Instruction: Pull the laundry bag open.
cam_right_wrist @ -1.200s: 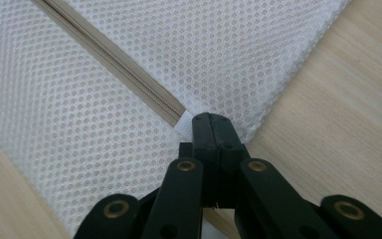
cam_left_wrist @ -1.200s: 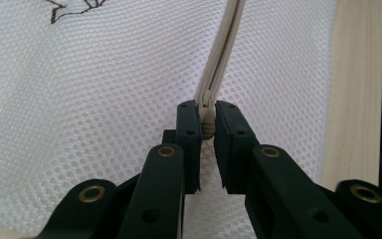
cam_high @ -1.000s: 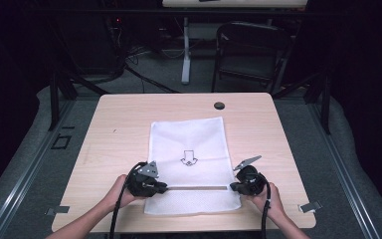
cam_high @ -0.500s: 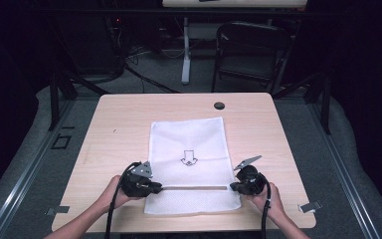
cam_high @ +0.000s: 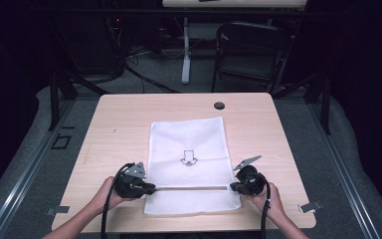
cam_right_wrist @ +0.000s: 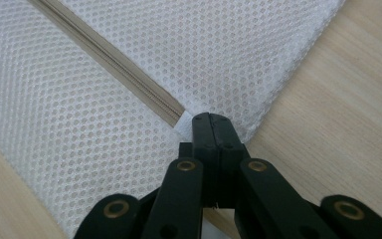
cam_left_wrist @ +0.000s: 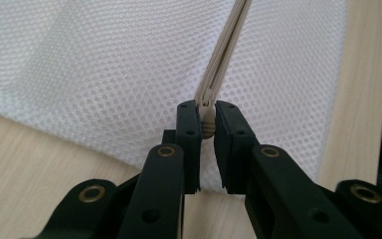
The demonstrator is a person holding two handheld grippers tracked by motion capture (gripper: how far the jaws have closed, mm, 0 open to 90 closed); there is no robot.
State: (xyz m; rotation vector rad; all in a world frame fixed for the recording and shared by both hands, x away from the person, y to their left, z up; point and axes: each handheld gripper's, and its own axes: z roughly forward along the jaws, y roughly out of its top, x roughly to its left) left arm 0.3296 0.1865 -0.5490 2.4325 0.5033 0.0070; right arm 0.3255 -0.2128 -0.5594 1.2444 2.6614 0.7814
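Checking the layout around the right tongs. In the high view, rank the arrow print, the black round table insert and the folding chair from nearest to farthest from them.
Measured from the right tongs at the mesh bag's right edge:
1. Arrow print, on the bag, up and to the left.
2. Black round insert, near the table's far edge.
3. Folding chair, on the floor beyond the table.

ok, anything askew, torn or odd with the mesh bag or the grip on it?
Nothing stands out. The mesh bag lies flat and square on the table, zipper straight, no tears. Left gripper pinches the zipper's end; right gripper the bag's edge.
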